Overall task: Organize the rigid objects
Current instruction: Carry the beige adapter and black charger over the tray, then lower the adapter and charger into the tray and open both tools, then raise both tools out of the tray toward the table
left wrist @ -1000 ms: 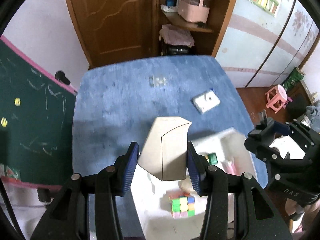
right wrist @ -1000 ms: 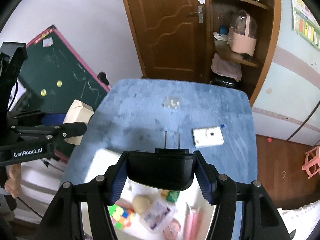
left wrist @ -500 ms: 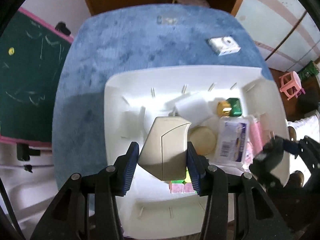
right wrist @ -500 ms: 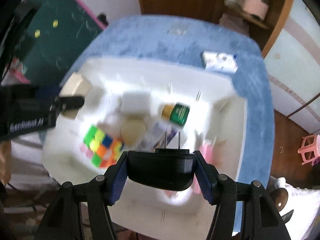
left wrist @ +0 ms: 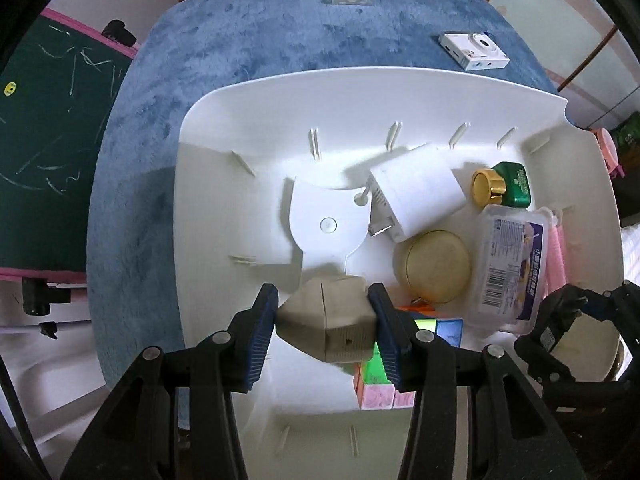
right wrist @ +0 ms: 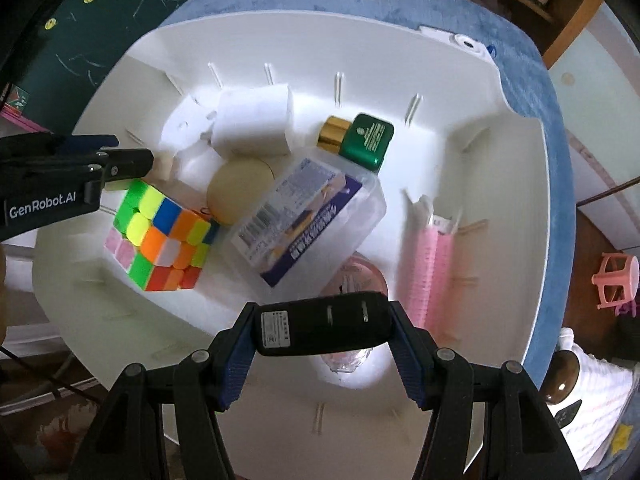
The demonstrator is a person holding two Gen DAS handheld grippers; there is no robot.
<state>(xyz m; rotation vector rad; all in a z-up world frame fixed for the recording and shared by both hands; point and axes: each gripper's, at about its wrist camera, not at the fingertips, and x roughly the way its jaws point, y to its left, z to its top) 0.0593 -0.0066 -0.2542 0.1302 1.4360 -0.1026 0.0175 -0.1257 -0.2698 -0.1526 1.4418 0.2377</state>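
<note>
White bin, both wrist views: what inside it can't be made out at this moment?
- Pink-tinted item, right wrist view: largely hidden by the black adapter in the right gripper; identity unclear.
- Puzzle cube, left wrist view: mostly covered by the beige object in the left gripper.
- Clear box label: print too small to read.

white bin (right wrist: 500,168) | blue cloth (left wrist: 248,40) | cube (right wrist: 160,236) (multicoloured squares) | black plug (right wrist: 324,328)

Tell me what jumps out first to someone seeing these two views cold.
The bright puzzle cube stands out, lying at the left of the white bin. Next, the left gripper clamps a beige block and the right gripper a black plug adapter, both over the bin.
</note>
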